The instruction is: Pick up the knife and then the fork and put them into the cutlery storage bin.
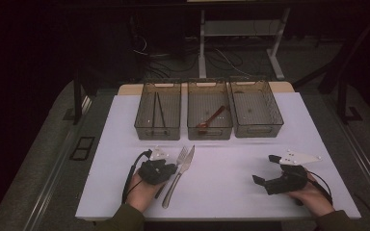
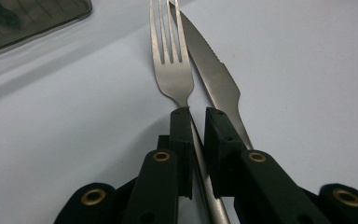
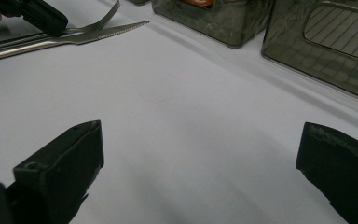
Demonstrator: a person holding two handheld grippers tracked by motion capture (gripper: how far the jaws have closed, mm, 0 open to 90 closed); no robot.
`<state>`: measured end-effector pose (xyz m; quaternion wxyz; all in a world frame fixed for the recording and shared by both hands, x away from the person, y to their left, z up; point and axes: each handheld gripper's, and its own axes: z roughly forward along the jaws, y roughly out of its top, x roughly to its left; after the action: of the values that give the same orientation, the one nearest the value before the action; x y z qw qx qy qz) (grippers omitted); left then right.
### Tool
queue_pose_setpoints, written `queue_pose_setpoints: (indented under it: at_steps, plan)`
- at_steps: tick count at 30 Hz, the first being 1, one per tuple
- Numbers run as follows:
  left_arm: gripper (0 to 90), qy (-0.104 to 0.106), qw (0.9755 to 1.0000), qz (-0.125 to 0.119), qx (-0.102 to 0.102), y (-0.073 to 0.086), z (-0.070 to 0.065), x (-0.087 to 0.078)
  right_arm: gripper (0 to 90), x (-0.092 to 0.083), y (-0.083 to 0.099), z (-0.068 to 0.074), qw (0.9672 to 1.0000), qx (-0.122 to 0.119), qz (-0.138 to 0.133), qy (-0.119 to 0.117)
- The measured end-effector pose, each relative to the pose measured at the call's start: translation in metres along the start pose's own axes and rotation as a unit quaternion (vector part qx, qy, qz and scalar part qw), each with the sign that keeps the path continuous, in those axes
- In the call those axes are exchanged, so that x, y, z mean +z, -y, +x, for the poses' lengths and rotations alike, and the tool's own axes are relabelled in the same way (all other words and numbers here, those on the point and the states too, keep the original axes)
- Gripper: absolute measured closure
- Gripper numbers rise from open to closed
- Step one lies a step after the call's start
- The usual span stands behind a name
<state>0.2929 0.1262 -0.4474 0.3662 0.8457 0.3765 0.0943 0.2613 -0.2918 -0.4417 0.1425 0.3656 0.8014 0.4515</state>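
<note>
Left black two-jaw gripper (image 2: 196, 116) is clamping the neck of a silver metal fork (image 2: 171, 65), beside a serrated steel knife (image 2: 214, 70); right gripper (image 3: 200, 154) is resting wide open, empty.

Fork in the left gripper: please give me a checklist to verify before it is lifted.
1. Left gripper closed on the fork handle: ok.
2. Knife outside the jaws: ok, but it lies against the fork.
3. Fork tines free of the knife tip: cannot tell.
4. Right gripper open and apart from the cutlery: ok.
5. Right bin free to receive it: ok.
</note>
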Motion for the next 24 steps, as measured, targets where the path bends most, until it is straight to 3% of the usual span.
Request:
queue_pose_setpoints:
  at_steps: [5,10,15,18,20,24]
  plan:
    - [83.8,-0.006,1.0,0.004,-0.003,-0.001,0.004,-0.001,0.1,0.001,0.0,-0.001,0.9999,0.015,0.0,-0.003]
    - [84.6,0.004,1.0,0.001,-0.002,-0.003,0.006,-0.003,0.1,0.002,0.0,-0.002,0.9996,0.02,0.013,-0.013]
    - [84.6,0.011,0.9999,-0.009,0.01,-0.007,0.003,-0.007,0.1,0.0,-0.005,-0.003,0.9986,0.038,0.019,-0.03]
    - [84.6,0.015,0.9996,-0.019,0.013,-0.011,0.001,-0.01,0.1,-0.002,-0.01,-0.006,0.9957,0.068,0.021,-0.06]
    - [84.6,0.018,0.9993,-0.029,0.014,-0.014,-0.001,-0.013,7.0,-0.003,-0.012,-0.008,0.9937,0.087,0.018,-0.069]
    - [84.6,0.021,0.9984,-0.045,0.026,-0.021,-0.004,-0.018,14.1,-0.003,-0.016,-0.007,0.9933,0.09,0.005,-0.072]
